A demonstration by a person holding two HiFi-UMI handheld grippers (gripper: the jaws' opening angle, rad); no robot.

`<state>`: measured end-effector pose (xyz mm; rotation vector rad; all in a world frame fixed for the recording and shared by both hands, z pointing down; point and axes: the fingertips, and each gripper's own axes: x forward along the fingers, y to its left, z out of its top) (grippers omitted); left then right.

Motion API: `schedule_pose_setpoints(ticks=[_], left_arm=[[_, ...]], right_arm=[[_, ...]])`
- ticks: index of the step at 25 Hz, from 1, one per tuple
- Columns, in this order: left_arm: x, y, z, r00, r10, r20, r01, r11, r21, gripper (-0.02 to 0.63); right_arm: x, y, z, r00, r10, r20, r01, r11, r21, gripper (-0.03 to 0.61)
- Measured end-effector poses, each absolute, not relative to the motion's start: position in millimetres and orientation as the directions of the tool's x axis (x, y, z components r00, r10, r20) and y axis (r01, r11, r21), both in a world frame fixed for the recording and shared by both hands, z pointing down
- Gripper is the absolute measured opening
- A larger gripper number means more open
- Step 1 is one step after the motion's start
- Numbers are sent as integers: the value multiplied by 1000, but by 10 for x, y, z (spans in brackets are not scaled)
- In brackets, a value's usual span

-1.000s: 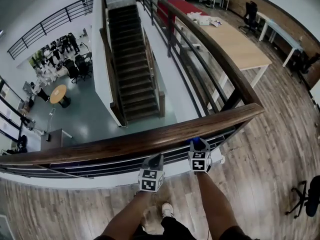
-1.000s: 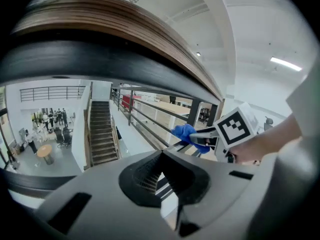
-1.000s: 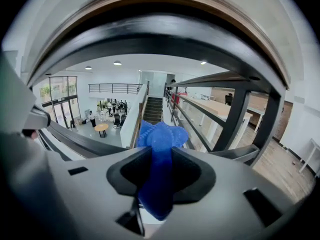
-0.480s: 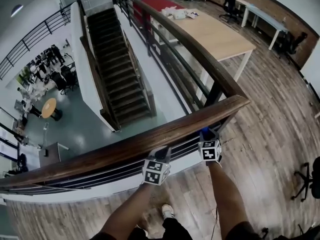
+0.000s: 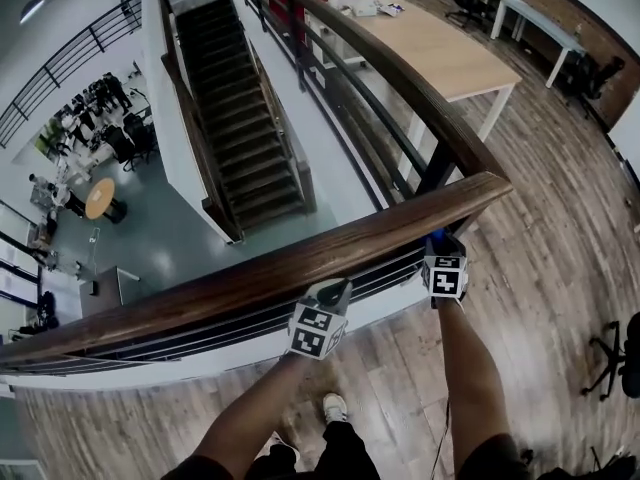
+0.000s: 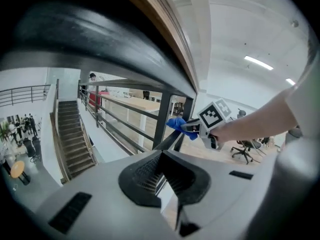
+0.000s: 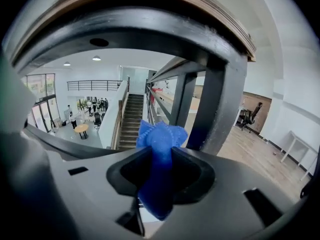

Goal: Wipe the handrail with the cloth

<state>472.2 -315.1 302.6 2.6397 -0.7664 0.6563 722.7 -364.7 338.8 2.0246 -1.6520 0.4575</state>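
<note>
- My right tongs (image 7: pixel 160 176) are clamped on the blue cloth (image 7: pixel 159 144), which is just under the handrail (image 5: pixel 300 260) and beside the corner post (image 7: pixel 216 109).
- My left tongs (image 6: pixel 162 179) are together and empty, also below the rail.
- I judge the cloth needs lifting onto the wooden top, then firm pressure and long strokes away from the post.

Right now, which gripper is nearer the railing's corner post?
Right. The right gripper, clamping the cloth, is beside the corner post; the left gripper is farther along under the handrail.
</note>
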Motion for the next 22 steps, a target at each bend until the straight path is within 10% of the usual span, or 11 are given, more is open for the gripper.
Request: schedule_pose_setpoints(ticks=[7, 22], left_arm=[[4055, -2902, 3160, 736, -477, 481, -623, -756, 202, -2], [278, -2112, 3592, 498, -704, 507, -856, -494, 154, -2]], right_arm=[[6661, -3452, 3278, 103, -888, 448, -994, -108, 16, 127], [1776, -2241, 3564, -340, -863, 374, -939, 334, -82, 127]])
